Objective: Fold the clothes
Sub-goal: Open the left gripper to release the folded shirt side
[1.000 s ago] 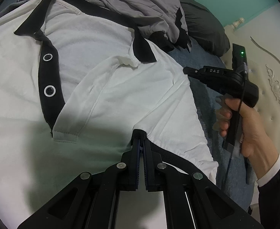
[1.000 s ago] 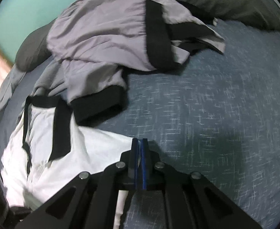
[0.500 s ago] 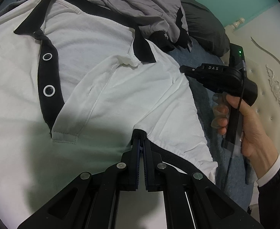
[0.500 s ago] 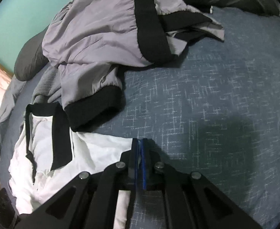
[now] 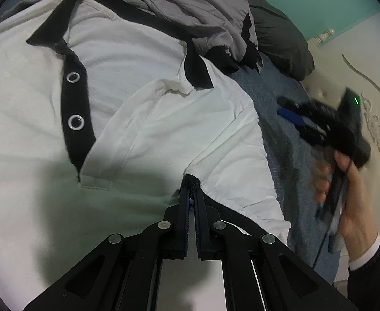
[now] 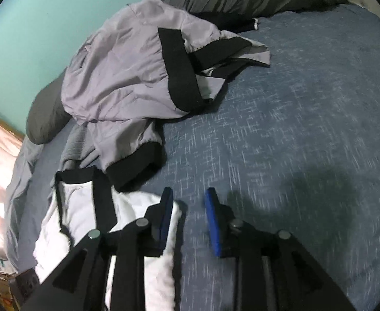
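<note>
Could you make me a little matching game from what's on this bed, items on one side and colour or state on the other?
Items:
1. polo shirt
2. jacket
3. left gripper
4. right gripper

Descriptions:
A. lilac-grey with black bands, crumpled in a heap
B. jaws opening, nothing between them
C. white with a black collar, spread on the bed
D. clamped on a black edge of white cloth

Pairs: 1-C, 2-A, 3-D, 4-B
</note>
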